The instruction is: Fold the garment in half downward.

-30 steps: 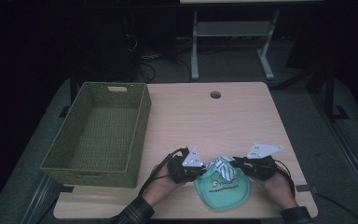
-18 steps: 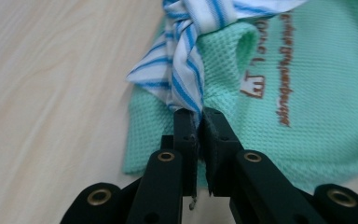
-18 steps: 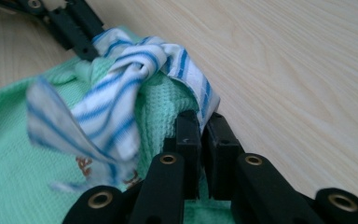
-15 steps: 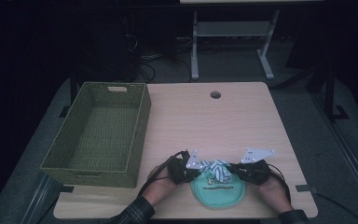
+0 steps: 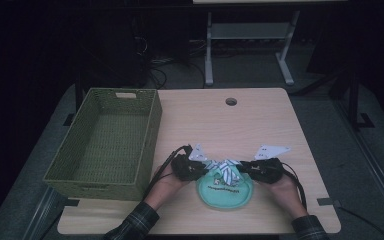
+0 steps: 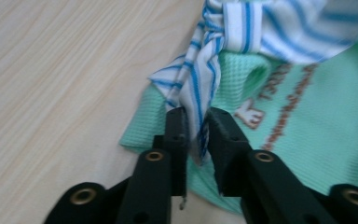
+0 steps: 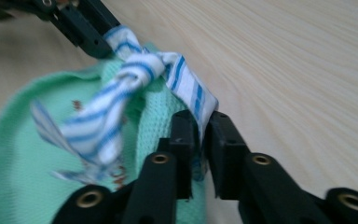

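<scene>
Dim high view, dark surroundings, blurred close-ups

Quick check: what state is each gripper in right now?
Left gripper: jaws just eased apart, blue-and-white striped cloth strip between them, grip unclear.
Right gripper: jaws just eased apart, the strip's other end between them, grip unclear.

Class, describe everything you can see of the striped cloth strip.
The striped cloth strip is thin white fabric with blue stripes, tied in a knot at its middle, with a loose tail hanging. It lies over the green cloth on the table's near edge. The left hand-held gripper and right hand-held gripper each have one end between their jaws, which have just been opening.
</scene>
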